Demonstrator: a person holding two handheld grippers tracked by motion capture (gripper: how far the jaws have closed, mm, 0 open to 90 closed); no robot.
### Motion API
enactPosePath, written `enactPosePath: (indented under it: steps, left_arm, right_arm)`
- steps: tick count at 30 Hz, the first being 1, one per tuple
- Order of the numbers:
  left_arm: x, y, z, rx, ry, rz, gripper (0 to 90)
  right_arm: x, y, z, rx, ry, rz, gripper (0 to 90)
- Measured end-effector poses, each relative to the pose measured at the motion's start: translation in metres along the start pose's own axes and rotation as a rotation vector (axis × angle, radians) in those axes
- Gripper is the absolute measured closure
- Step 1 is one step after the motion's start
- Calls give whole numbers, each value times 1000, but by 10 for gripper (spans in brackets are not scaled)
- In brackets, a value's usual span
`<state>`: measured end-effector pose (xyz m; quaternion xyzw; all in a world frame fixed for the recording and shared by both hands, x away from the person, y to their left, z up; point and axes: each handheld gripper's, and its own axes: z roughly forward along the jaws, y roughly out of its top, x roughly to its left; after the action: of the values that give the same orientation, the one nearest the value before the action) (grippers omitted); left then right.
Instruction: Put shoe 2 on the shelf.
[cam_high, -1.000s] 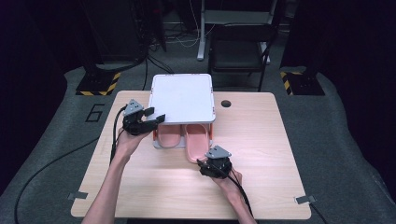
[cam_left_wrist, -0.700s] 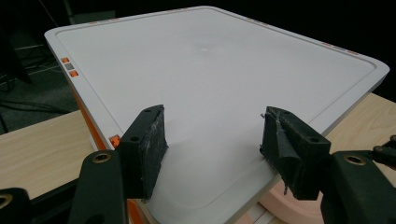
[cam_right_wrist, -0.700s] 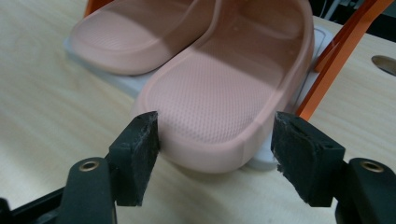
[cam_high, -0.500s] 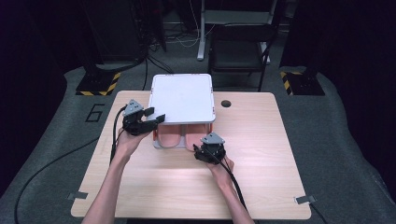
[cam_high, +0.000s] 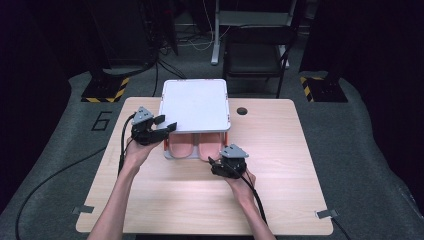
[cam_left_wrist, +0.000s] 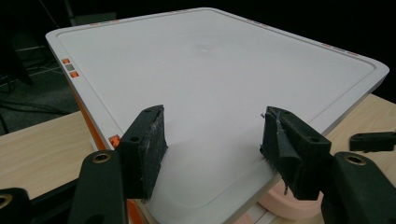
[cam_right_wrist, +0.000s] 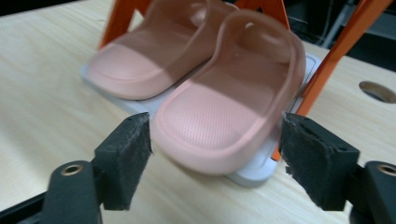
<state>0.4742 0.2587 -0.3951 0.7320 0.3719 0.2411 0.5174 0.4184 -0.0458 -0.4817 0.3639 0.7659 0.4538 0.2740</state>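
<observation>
Two pink slippers (cam_high: 197, 145) side by side on the lower shelf of a small rack (cam_high: 196, 105) with a white top and orange legs, toward the far middle of the wooden table (cam_high: 280, 200). Heels sticking out past the white top toward the person, toes tucked under it. Right gripper (cam_high: 220, 166) just in front of the right slipper (cam_right_wrist: 224, 112), jaws spread and just opened wider, one on each side of the heel without pressing on it; heel end hanging over the shelf's near edge in the right gripper view, left slipper (cam_right_wrist: 140, 60) beside it, farther back. Left gripper (cam_high: 162, 126) at the rack's left near corner, level with the white top (cam_left_wrist: 210, 84), jaws held apart over that corner with nothing pinched; no contact with the surface to be made out for certain. In the left gripper view, a bit of pink slipper (cam_left_wrist: 280, 205) peeking out beneath the top's edge. Round hole (cam_high: 242, 110) in the table just right of the rack. Forearms coming in from the near edge, cables trailing back from both grippers.
</observation>
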Motion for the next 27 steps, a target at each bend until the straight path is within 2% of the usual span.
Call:
enactPosePath:
  steps: [3,5,7,10,12,17,19,21,23,25,27]
  left_arm:
    - [1,0,-2,4,-2,1,374]
    - [0,-1,-3,-18,20,-10,311]
    - [-1,-3,-9,-39,39,-3,243]
    - [-1,-7,-23,-85,40,-7,212]
    - [-1,-11,-35,-102,36,-8,200]
    - [-3,-29,-64,-113,36,-1,189]
    - [-4,-39,-77,-98,57,22,186]
    - [-5,-47,-86,-105,66,13,186]
    - [-5,-56,-96,-116,77,-6,186]
    - [-5,-65,-103,-108,96,9,186]
    - [-3,-74,-107,-108,95,-1,186]
  right_arm:
    - [-10,-2,-23,-48,31,15,210]
    - [-20,-4,-40,-75,55,28,195]
    - [-30,-4,-56,-106,70,73,175]
    - [-47,-7,-76,-120,85,114,149]
    - [-57,-9,-87,-134,75,144,147]
    - [-79,-20,-109,-145,5,168,146]
    - [-88,-25,-118,-159,-23,194,146]
    - [-95,-29,-125,-171,-48,207,146]
    - [-100,-32,-130,-177,-66,212,146]
    - [-106,-36,-135,-183,-86,209,146]
    - [-109,-38,-137,-176,-97,206,146]
